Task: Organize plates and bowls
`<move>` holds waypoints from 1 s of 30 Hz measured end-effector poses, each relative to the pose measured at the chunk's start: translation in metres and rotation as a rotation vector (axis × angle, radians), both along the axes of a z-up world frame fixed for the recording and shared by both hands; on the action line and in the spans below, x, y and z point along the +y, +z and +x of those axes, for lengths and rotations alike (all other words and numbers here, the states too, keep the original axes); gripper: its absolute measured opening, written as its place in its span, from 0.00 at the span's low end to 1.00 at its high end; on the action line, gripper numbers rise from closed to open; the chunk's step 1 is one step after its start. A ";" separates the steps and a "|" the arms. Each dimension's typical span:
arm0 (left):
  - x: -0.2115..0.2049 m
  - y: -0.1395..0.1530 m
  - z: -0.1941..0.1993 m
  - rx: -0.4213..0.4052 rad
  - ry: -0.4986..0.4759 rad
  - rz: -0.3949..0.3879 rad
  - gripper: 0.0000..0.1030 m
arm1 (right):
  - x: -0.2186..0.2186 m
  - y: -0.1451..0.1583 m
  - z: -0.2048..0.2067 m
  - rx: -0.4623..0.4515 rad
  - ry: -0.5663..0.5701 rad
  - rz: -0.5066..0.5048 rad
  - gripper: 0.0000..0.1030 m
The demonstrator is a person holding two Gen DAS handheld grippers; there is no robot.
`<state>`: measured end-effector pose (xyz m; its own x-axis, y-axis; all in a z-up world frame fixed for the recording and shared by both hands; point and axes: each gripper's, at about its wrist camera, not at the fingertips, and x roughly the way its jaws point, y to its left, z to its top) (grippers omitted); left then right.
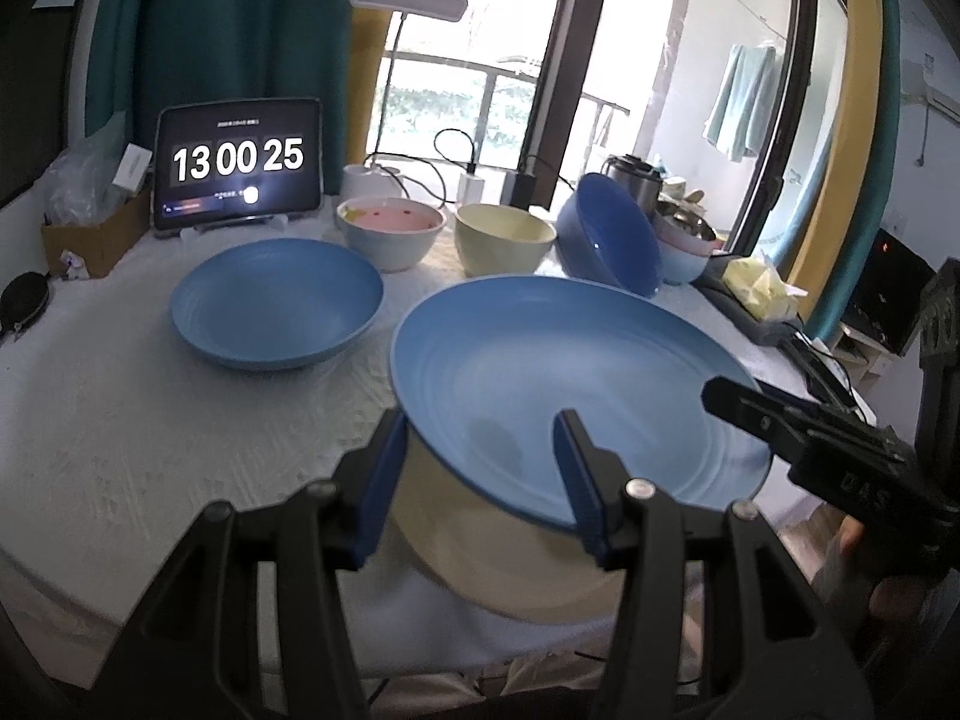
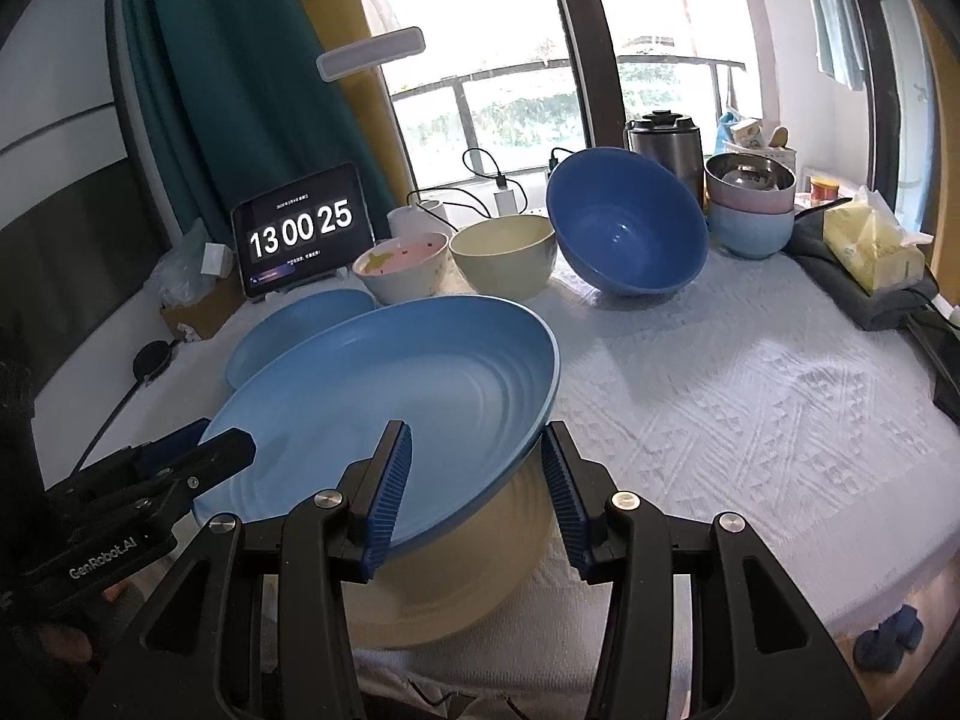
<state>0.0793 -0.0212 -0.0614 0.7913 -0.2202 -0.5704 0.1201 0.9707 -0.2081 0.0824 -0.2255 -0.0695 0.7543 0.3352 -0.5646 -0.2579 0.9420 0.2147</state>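
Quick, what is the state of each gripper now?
Left gripper: closed on the rim of the blue plate.
Right gripper: closed on the same plate's opposite rim.

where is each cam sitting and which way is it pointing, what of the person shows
Left wrist: sits on the left hand-held gripper, looking forward and down over the big blue plate toward the clock tablet; the right hand-held gripper enters from the right.
Right wrist: sits on the right hand-held gripper, facing the same plate's right rim and the tilted blue bowl; the left hand-held gripper enters at left.
Shared: plate, tablet, bowls, window.
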 end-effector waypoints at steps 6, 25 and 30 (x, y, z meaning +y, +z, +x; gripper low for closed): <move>0.001 -0.005 -0.005 0.019 -0.003 0.005 0.50 | 0.002 -0.003 -0.006 0.013 0.006 -0.008 0.47; -0.003 -0.035 0.001 0.142 -0.015 0.055 0.50 | 0.012 -0.028 -0.005 0.090 0.013 -0.056 0.47; -0.005 -0.040 0.001 0.155 -0.015 0.065 0.51 | 0.012 -0.035 -0.003 0.121 0.007 -0.060 0.47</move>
<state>0.0803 -0.0265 -0.1012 0.6898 -0.1898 -0.6987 0.1059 0.9811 -0.1619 0.0795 -0.2140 -0.1050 0.6769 0.3030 -0.6708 -0.2404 0.9524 0.1876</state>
